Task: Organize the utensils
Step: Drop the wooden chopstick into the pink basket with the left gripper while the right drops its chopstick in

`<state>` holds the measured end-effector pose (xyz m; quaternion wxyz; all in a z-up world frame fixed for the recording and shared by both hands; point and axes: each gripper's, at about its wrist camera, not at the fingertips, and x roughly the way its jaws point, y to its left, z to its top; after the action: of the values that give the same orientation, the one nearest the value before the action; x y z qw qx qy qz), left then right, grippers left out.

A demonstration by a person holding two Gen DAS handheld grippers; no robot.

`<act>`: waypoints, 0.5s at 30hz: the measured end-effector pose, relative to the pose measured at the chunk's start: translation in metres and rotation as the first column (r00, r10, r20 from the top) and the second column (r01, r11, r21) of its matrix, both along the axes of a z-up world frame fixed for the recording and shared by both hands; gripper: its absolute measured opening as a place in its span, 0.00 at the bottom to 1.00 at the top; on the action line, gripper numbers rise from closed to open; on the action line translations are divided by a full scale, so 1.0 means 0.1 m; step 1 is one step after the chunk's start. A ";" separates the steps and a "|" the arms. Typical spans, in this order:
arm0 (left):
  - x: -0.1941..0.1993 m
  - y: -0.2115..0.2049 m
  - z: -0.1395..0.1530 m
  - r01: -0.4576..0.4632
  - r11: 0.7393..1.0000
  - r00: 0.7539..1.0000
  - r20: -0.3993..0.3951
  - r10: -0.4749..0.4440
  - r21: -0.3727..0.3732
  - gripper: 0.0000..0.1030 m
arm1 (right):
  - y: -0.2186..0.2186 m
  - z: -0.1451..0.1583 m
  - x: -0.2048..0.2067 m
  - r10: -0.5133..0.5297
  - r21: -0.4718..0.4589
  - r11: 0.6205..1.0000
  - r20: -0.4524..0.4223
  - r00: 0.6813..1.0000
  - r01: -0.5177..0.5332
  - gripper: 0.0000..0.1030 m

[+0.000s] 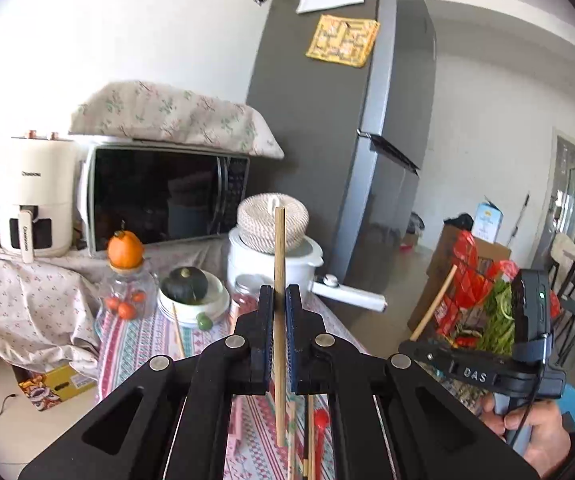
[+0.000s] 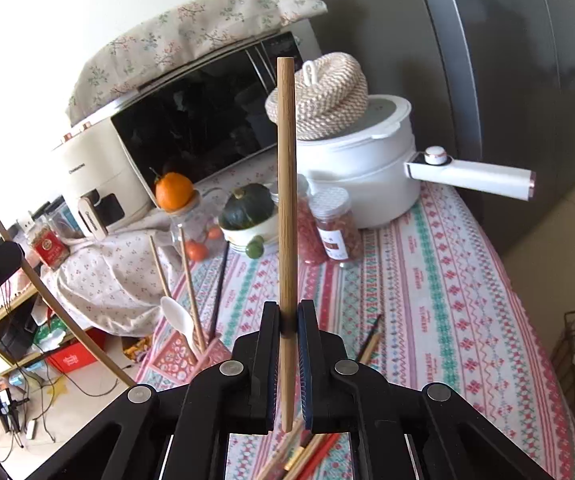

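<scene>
- Both grippers come first in view: the left gripper (image 1: 278, 312) is clamped tight on a pale wooden chopstick (image 1: 279, 300) that stands upright between its jaws, and the right gripper (image 2: 287, 320) is closed the same way on a darker wooden chopstick (image 2: 286, 208).
- Beneath them the table (image 2: 427, 280), under a patterned cloth, carries loose chopsticks (image 2: 307, 452) at its near edge and more with a white spoon (image 2: 177, 316) towards its left edge.
- Judged step: each hand has one stick lifted clear, the pair not yet joined.
- Next move likely needs both sticks brought parallel, ends matched, then set down together without scattering the pile.
</scene>
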<state>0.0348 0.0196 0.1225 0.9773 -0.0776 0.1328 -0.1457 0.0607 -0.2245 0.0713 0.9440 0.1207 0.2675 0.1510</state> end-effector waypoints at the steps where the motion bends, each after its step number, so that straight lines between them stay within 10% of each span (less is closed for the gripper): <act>1: 0.01 0.05 0.00 -0.032 0.999 0.999 0.020 0.032 -0.004 0.05 | 0.05 0.01 0.01 0.006 0.001 1.000 0.008 1.000 -0.006 0.06; 15: 0.55 0.29 -0.41 -0.185 0.981 0.983 0.008 0.185 0.058 0.05 | 0.60 -0.01 0.26 0.075 0.050 0.996 0.056 0.996 -0.078 0.06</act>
<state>0.0899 0.0485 0.0814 0.9887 -0.0605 0.1278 -0.0504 0.0870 -0.1645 0.0707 0.9408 0.1309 0.2425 0.1972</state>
